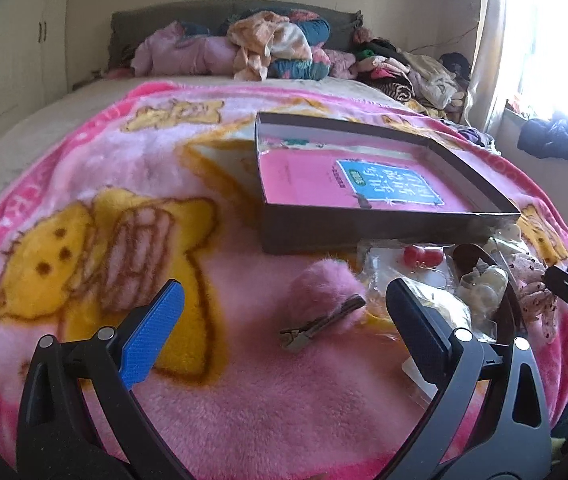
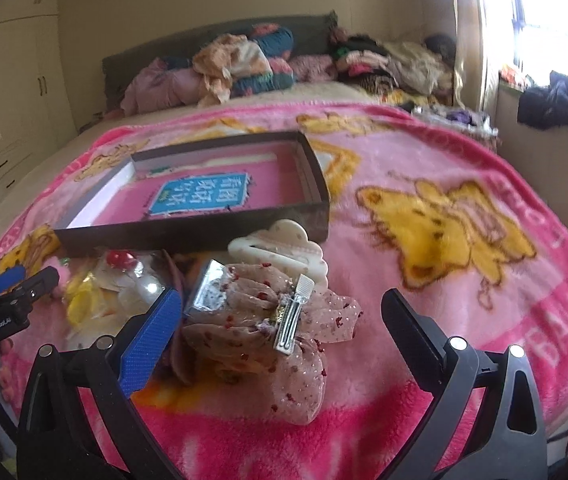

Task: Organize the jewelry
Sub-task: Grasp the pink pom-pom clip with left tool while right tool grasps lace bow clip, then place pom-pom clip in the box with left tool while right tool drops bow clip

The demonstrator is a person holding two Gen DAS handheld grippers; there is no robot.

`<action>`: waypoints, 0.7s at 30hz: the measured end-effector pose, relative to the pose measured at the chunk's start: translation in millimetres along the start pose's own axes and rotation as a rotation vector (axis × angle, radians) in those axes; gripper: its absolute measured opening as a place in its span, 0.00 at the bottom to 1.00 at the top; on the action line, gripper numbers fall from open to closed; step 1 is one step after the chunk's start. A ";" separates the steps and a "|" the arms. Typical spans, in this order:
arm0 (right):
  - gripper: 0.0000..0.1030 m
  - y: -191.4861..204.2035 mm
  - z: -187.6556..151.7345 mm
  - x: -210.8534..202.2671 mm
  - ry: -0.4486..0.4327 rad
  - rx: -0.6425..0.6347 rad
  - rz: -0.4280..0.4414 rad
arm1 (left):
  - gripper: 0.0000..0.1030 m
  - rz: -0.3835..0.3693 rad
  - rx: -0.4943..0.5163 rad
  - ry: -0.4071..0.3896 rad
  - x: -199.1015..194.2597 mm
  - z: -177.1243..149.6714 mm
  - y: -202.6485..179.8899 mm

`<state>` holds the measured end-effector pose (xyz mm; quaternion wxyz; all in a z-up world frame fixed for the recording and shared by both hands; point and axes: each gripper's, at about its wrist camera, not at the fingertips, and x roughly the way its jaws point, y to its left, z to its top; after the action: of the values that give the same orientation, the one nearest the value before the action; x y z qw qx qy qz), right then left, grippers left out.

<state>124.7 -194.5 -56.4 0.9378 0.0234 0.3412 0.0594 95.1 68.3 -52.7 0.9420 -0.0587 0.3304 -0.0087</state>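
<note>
Both grippers, left (image 1: pixel 284 322) and right (image 2: pixel 282 320), gape wide and empty over the pink blanket (image 1: pixel 244 400). Between the left fingers lies a fluffy pink clip (image 1: pixel 323 300); a beige bow clip (image 2: pixel 280 332) sits between the right ones. Hair accessories pile just before the box (image 2: pixel 204 232), touching its front wall.

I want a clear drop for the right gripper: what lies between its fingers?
In the right wrist view, a sheer dotted bow with a metal clip lies between the open right gripper's fingers.
</note>
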 end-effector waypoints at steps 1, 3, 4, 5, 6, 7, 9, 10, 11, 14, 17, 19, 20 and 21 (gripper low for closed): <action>0.94 -0.4 0.2 3.8 0.015 0.005 0.001 | 0.89 -0.004 -0.003 0.005 1.8 -0.7 0.6; 0.93 -1.8 -0.1 11.4 0.046 0.021 0.016 | 0.84 -0.019 -0.005 0.018 4.5 -1.5 1.0; 0.88 -2.1 -1.1 13.8 0.058 0.027 0.026 | 0.79 -0.036 -0.010 0.026 6.5 -1.6 2.0; 0.85 -2.1 -2.6 16.1 0.073 0.031 0.034 | 0.78 -0.046 -0.017 0.032 8.0 -2.2 2.3; 0.80 -2.0 -4.9 19.3 0.090 0.034 0.040 | 0.76 -0.052 -0.020 0.036 9.4 -2.3 2.1; 0.77 -1.9 -6.6 20.4 0.098 0.036 0.045 | 0.74 -0.056 -0.019 0.037 10.2 -2.5 2.0; 0.69 -1.9 -9.0 20.4 0.100 0.038 0.056 | 0.68 -0.066 -0.021 0.036 10.5 -2.2 1.2; 0.61 -1.8 -9.4 19.0 0.097 0.034 0.062 | 0.63 -0.075 -0.021 0.037 11.1 -1.9 0.3; 0.57 -1.7 -9.3 17.8 0.094 0.032 0.068 | 0.60 -0.079 -0.018 0.040 11.7 -1.6 -1.0; 0.42 -3.2 -9.7 14.8 0.091 0.034 0.084 | 0.47 -0.096 -0.008 0.047 13.0 -0.9 -4.0; 0.34 -6.8 -11.1 11.0 0.088 0.039 0.102 | 0.29 -0.111 0.019 0.045 11.0 -2.1 -11.1; 0.32 -10.0 -11.4 6.0 0.074 0.044 0.106 | 0.25 -0.106 0.042 0.045 9.5 -2.4 -16.3; 0.31 -11.2 -11.1 5.2 0.069 0.044 0.107 | 0.25 -0.103 0.048 0.042 8.7 -2.0 -17.3; 0.30 -12.5 -11.0 3.5 0.063 0.044 0.108 | 0.24 -0.102 0.052 0.041 8.2 -1.7 -17.2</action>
<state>121.4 -206.4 -68.2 0.9212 0.0605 0.3702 0.1033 100.8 50.5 -57.1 0.9345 -0.0508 0.3459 -0.0664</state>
